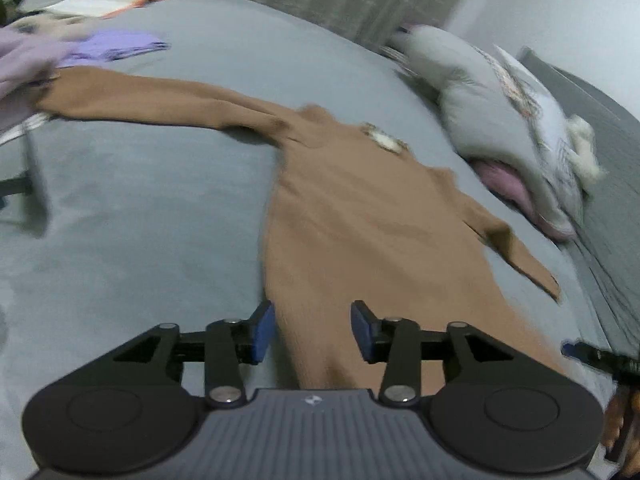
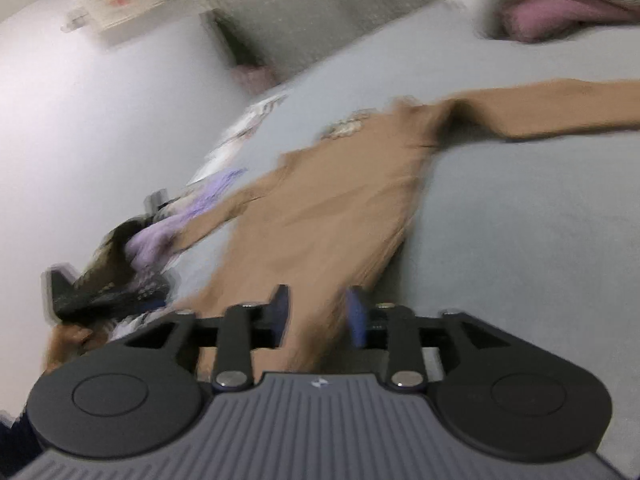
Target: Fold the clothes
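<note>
Left wrist view shows a brown sweater (image 1: 360,216) spread flat on the grey bed (image 1: 140,208), one sleeve stretched toward the far left edge, the other angled toward the right edge. The left gripper (image 1: 312,330) hovers at the sweater's hem with its blue pads (image 1: 263,332) spread apart, the cloth lying between them but not pinched. A purple garment (image 1: 116,46) lies near the sleeve's end by the far left corner, and a pale pillow (image 1: 500,120) rests along the right edge. Right wrist view is blurred; the right gripper (image 2: 316,314) also sits at the hem, its fingers spread wide with brown cloth between them, though whether they touch it cannot be told.
</note>
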A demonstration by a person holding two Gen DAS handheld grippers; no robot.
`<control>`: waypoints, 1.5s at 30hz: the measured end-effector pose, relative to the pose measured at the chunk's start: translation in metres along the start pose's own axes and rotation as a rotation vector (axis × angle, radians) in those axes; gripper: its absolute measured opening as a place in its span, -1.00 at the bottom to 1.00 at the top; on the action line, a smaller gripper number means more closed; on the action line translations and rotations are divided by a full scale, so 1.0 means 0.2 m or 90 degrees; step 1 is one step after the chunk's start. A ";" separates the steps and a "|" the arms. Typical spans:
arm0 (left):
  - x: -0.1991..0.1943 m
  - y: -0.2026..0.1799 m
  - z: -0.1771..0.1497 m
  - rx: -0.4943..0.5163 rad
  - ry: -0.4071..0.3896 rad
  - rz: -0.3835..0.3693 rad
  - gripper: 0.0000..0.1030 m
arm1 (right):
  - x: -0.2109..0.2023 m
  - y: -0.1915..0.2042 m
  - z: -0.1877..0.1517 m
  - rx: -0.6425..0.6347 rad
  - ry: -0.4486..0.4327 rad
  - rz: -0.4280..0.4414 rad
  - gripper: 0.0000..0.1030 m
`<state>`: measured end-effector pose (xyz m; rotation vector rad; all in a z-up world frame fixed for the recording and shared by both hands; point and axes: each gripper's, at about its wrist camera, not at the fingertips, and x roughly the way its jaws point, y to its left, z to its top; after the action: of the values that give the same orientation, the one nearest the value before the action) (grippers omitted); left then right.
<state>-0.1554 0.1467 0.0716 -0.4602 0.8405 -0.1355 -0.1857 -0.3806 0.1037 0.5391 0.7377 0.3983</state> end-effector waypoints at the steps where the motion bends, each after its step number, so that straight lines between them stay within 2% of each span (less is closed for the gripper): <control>1: 0.01 0.02 0.02 -0.010 -0.011 0.004 0.02 | -0.03 -0.09 0.03 0.055 -0.047 -0.023 0.16; 3: 0.03 0.05 0.07 -0.029 -0.033 0.014 0.12 | -0.08 -0.22 0.07 0.148 -0.114 -0.042 0.24; 4: 0.06 0.04 0.09 -0.026 -0.045 0.032 0.13 | -0.13 -0.34 0.09 0.246 -0.170 -0.064 0.25; 6: 0.12 0.02 0.13 -0.023 -0.068 0.068 0.17 | -0.17 -0.48 0.12 0.350 -0.220 -0.100 0.25; 8: 0.15 0.06 0.18 -0.033 -0.081 0.078 0.28 | -0.19 -0.57 0.18 0.384 -0.261 -0.159 0.25; 11: 0.26 0.07 0.29 -0.064 -0.112 0.097 0.47 | -0.16 -0.65 0.27 0.363 -0.298 -0.216 0.25; 14: 0.34 0.09 0.36 -0.078 -0.127 0.119 0.49 | -0.06 -0.78 0.33 0.365 -0.301 -0.270 0.25; 17: 0.40 0.16 0.45 -0.103 -0.145 0.133 0.49 | 0.03 -0.89 0.33 0.387 -0.324 -0.295 0.24; 18: 0.44 0.19 0.48 -0.130 -0.148 0.146 0.49 | 0.05 -0.90 0.34 0.383 -0.338 -0.303 0.24; 21: 0.51 0.26 0.52 -0.204 -0.139 0.139 0.49 | 0.09 -0.89 0.36 0.328 -0.358 -0.355 0.22; 23: 0.54 0.29 0.53 -0.225 -0.137 0.128 0.49 | 0.15 -0.87 0.40 0.266 -0.356 -0.407 0.22; 24: 0.56 0.31 0.54 -0.234 -0.138 0.123 0.49 | 0.16 -0.87 0.41 0.251 -0.356 -0.419 0.15; 25: 0.57 0.32 0.54 -0.224 -0.146 0.133 0.49 | 0.19 -0.87 0.42 0.235 -0.355 -0.436 -0.10; 26: 0.58 0.33 0.55 -0.210 -0.151 0.143 0.49 | 0.22 -0.87 0.44 0.210 -0.346 -0.460 -0.26; 28: 0.59 0.34 0.55 -0.195 -0.158 0.156 0.49 | 0.28 -0.82 0.48 0.136 -0.306 -0.512 -0.67; 29: 0.59 0.33 0.56 -0.179 -0.164 0.167 0.49 | 0.30 -0.80 0.49 0.102 -0.290 -0.529 -0.77; 31: 0.59 0.33 0.58 -0.147 -0.178 0.190 0.49 | 0.37 -0.75 0.51 0.034 -0.264 -0.560 -0.81; 36: 0.62 0.32 0.58 -0.150 -0.170 0.198 0.49 | 0.48 -0.65 0.53 -0.056 -0.233 -0.626 -0.84; 41: 0.65 0.32 0.58 -0.146 -0.168 0.203 0.49 | 0.46 -0.64 0.57 -0.085 -0.240 -0.680 -0.86; 45: 0.66 0.36 0.59 -0.159 -0.168 0.193 0.52 | 0.38 -0.74 0.60 -0.090 -0.245 -0.720 -0.86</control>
<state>0.0156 0.2128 0.0170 -0.5650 0.6594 0.3086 -0.0254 -0.4977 0.0500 0.0027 0.5313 -0.6879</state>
